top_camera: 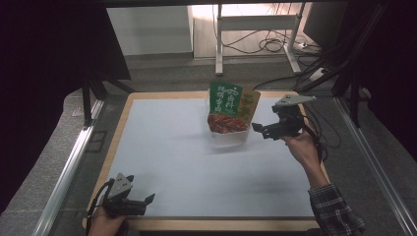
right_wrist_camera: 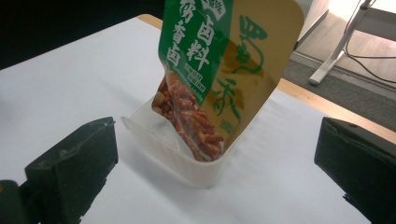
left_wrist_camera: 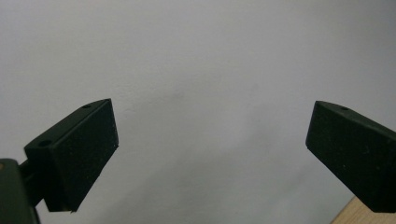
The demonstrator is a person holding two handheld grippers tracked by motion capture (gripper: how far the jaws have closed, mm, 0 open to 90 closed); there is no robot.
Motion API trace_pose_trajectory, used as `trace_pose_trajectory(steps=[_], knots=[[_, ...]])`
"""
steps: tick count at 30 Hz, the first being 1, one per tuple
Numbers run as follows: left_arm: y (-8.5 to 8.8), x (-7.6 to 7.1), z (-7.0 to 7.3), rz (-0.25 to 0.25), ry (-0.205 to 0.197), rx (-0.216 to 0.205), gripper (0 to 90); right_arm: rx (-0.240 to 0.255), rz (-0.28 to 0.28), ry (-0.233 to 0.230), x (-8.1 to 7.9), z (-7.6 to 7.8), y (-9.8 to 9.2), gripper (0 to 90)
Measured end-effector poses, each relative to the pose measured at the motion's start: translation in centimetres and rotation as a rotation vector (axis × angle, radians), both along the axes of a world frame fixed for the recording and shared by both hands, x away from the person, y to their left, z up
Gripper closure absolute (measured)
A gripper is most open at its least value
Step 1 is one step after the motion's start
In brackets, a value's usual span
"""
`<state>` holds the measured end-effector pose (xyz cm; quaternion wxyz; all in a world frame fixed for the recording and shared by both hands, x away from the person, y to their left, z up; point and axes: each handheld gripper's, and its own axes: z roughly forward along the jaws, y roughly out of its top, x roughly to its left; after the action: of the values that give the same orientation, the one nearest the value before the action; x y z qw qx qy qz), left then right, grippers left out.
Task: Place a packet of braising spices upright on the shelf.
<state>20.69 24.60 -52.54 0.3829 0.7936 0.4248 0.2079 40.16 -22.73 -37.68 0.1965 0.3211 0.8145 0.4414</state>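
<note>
Right gripper (right_wrist_camera: 215,154) — jaws spread wide — frames the snack packet (right_wrist_camera: 219,70) standing in its clear tub (right_wrist_camera: 177,158) at frame centre, untouched; left gripper (left_wrist_camera: 210,149) likewise spread.

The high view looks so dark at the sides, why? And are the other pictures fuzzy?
High view: light falls on the white table while both side edges sit in deep shadow, and the picture is soft. Right gripper view: the green and gold snack packet standing in the clear plastic tub is fairly sharp; the near black jaws are blurred. Left gripper view: evenly lit, plain white surface, jaws slightly soft.
</note>
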Motion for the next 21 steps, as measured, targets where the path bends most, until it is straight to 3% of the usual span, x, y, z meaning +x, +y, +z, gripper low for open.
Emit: trace_pose_trajectory(steps=[21], knots=[[0.3, 0.1, 0.0, 0.012, 0.006, -0.025, 2.0, 0.018, 0.029, 0.013, -3.7, -1.2, -0.9, 0.0]])
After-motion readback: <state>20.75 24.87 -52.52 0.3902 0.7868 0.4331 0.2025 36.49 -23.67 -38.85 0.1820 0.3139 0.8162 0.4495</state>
